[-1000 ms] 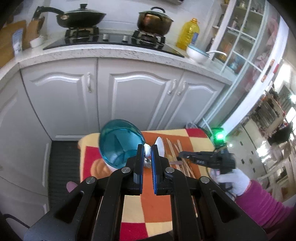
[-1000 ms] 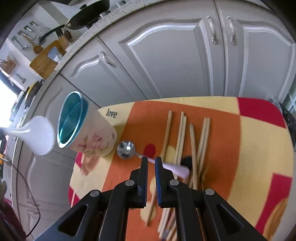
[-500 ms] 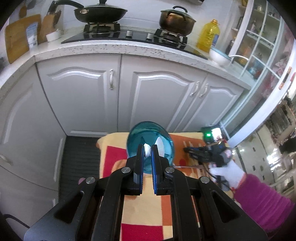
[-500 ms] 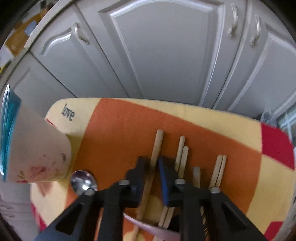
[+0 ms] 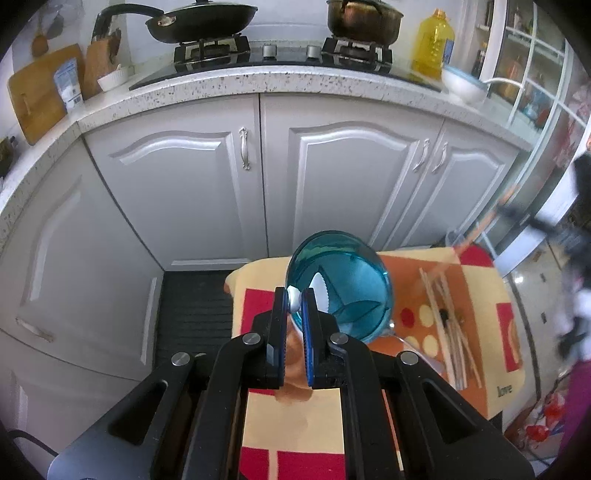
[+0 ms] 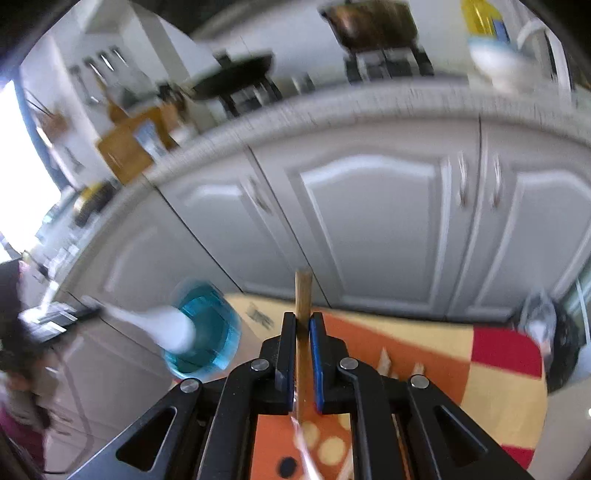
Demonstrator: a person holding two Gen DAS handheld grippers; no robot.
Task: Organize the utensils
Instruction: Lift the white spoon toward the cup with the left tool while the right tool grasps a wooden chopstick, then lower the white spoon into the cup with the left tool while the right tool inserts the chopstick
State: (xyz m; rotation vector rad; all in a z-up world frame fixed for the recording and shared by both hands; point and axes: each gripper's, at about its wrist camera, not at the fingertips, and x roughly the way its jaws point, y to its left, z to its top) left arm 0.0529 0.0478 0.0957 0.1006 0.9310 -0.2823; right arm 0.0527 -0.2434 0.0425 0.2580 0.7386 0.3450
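Your left gripper (image 5: 294, 306) is clamped on the handle of a white spoon (image 5: 320, 295), whose bowl hangs over the mouth of the blue-lined cup (image 5: 341, 288). The cup stands on the checked cloth (image 5: 295, 421). Loose chopsticks (image 5: 448, 325) lie on the cloth to the cup's right.

A cup (image 5: 341, 288) is set on the cloth-covered bench (image 5: 295, 421), before the cabinet doors (image 5: 354, 184). A spoon (image 5: 319, 295) is held over its mouth. To the right of the cup, chopsticks (image 5: 448, 328) are spread on the cloth. A pan (image 5: 199, 20) and a pot (image 5: 364, 18) are placed on the stove (image 5: 280, 51) behind, above the doors.
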